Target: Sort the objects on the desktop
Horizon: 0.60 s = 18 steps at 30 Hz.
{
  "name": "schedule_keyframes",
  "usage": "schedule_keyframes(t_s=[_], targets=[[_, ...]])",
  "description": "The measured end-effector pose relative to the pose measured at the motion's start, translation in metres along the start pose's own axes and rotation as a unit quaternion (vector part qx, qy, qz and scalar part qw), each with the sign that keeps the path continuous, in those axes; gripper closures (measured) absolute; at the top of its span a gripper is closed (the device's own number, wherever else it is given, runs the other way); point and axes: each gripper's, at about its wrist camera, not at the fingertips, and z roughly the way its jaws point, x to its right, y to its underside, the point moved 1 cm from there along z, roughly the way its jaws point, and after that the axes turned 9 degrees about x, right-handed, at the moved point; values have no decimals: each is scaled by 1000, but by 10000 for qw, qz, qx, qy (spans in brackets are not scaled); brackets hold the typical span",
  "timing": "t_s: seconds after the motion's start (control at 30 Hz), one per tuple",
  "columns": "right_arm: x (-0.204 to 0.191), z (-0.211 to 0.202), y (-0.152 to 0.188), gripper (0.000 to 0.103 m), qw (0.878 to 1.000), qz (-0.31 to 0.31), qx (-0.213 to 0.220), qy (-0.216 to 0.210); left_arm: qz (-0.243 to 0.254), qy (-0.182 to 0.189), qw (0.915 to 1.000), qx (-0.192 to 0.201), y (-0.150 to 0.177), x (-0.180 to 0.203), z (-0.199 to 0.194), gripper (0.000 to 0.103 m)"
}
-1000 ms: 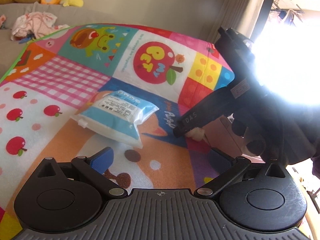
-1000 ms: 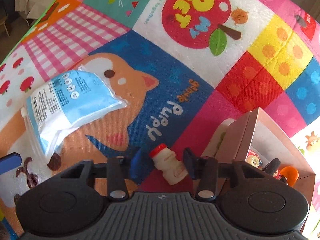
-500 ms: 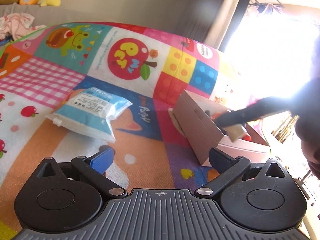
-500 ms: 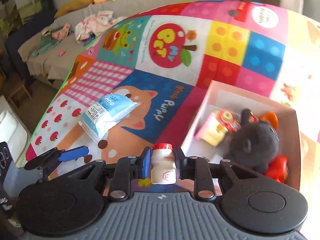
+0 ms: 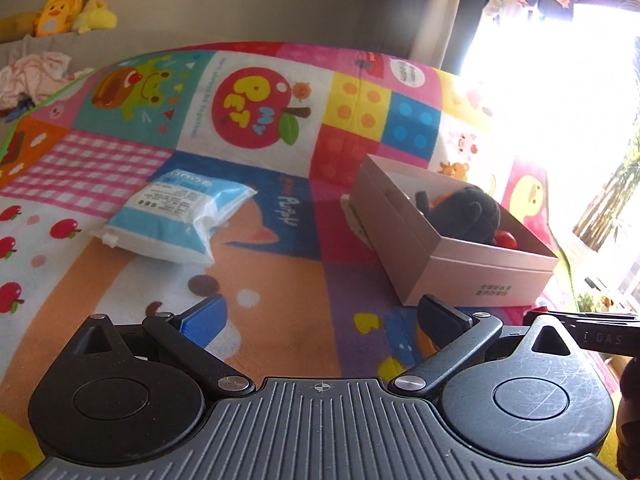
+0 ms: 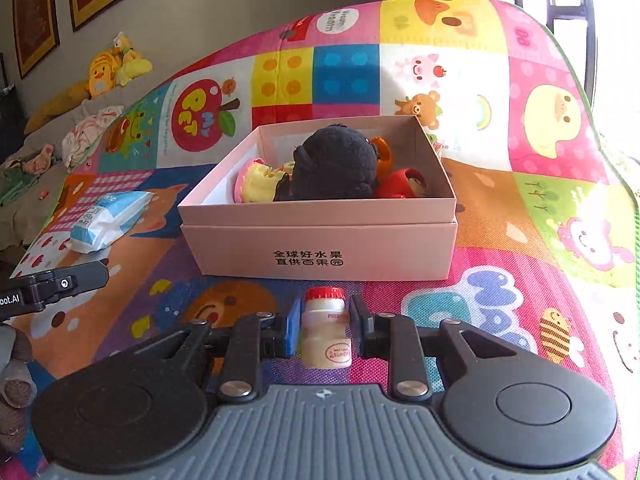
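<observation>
Low centre of frame, the right gripper (image 6: 324, 330) clamps the little drink bottle (image 6: 326, 328) upright before the pink box (image 6: 320, 236), seemingly for dropping in, while the left gripper (image 5: 320, 316) hangs open, empty.

A colourful cartoon mat (image 5: 280, 304) carries a pink box (image 6: 320, 240) and a blue-white packet (image 5: 176, 216).

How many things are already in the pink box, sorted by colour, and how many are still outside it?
In the pink box, as far as can be seen:
Black: 1, a plush toy
Yellow: 1, a toy
Orange: 1, a toy
Red: 1, a toy
Outside it:
Blue and white: 1, a packet on the mat
White with red cap: 1, a small bottle in the right gripper
Total: 6
</observation>
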Motion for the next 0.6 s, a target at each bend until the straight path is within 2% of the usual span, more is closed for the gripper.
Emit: schedule_keyframes(t_s=[0.1, 0.23, 0.3, 0.33, 0.37, 0.43, 0.5, 0.57, 0.6], targets=[[-7, -2, 14, 78, 9996, -264, 37, 20, 406, 41, 9992, -41, 1, 22, -2, 0], [1, -20, 23, 77, 9997, -188, 158, -48, 734, 140, 9971, -159, 3, 42, 1, 0], [7, -27, 27, 71, 9997, -177, 164, 1, 817, 118, 9963, -249, 6, 48, 5, 0], [9, -30, 28, 65, 9998, -148, 153, -4, 831, 102, 9961, -295, 7, 50, 6, 0], [12, -34, 29, 54, 9998, -103, 158, -1, 831, 97, 9958, -358, 9, 52, 9, 0], [17, -43, 30, 38, 9997, -25, 242, 22, 852, 190, 9951, -472, 12, 59, 12, 0], [25, -54, 32, 29, 9992, 81, 387, 57, 994, 354, 9933, -477, 13, 70, 11, 0], [32, -64, 34, 15, 9983, 216, 502, 224, 1153, 535, 9907, -478, 15, 83, 11, 0], [37, -68, 35, 13, 9973, 308, 561, 367, 1207, 645, 9893, -509, 16, 89, 11, 0]])
